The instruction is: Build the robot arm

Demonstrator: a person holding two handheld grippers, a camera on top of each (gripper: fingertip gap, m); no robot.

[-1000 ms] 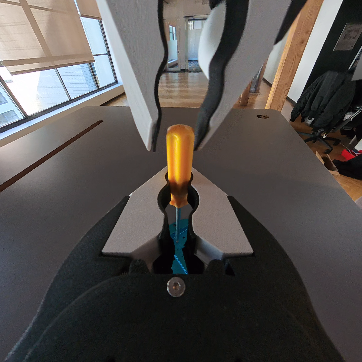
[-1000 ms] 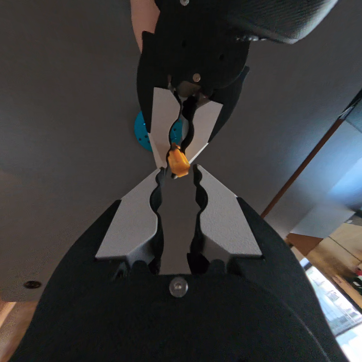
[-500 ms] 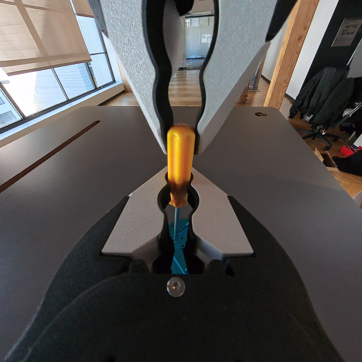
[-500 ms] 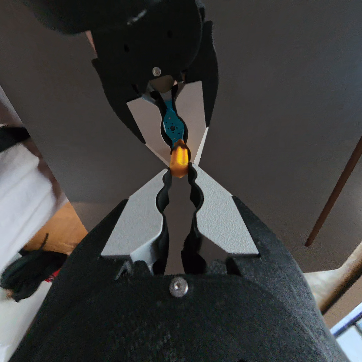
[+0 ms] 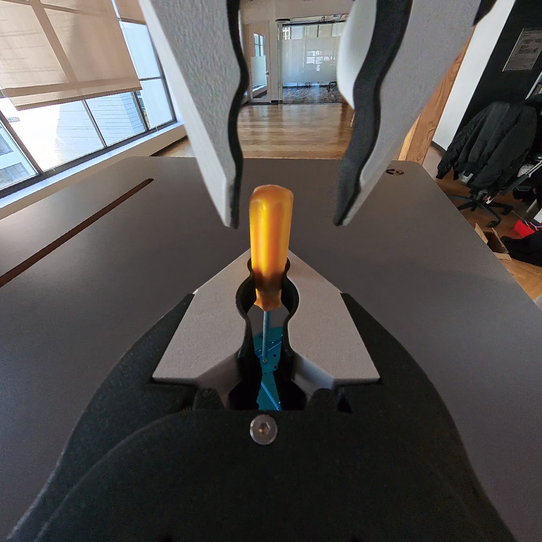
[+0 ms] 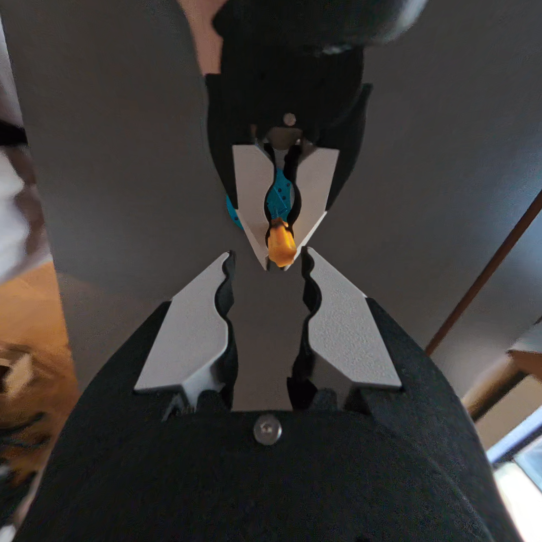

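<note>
A screwdriver with an amber handle [image 5: 269,234] stands upright, its thin shaft reaching down to a blue metal part with small holes [image 5: 268,378] on the dark grey table [image 5: 117,278]. My left gripper [image 5: 269,258] is shut on the lower handle. My right gripper [image 5: 286,224] hangs from above, open, its fingertips on either side of the handle top without touching it. In the right wrist view my right gripper [image 6: 267,251] is open just above the handle [image 6: 281,246], the left gripper [image 6: 275,267] and the blue part [image 6: 278,196].
The table has a long slot [image 5: 73,228] at the left and a small round hole [image 5: 394,172] at the far right. Windows with blinds [image 5: 58,73], a wooden post [image 5: 425,132], dark coats [image 5: 492,146] and an office chair stand beyond. Tip to tip, the grippers are about 5 cm apart.
Half a second ago my right gripper was closed on the top of the handle; it has now opened and turned about the handle. The left gripper and screwdriver have stayed in place.
</note>
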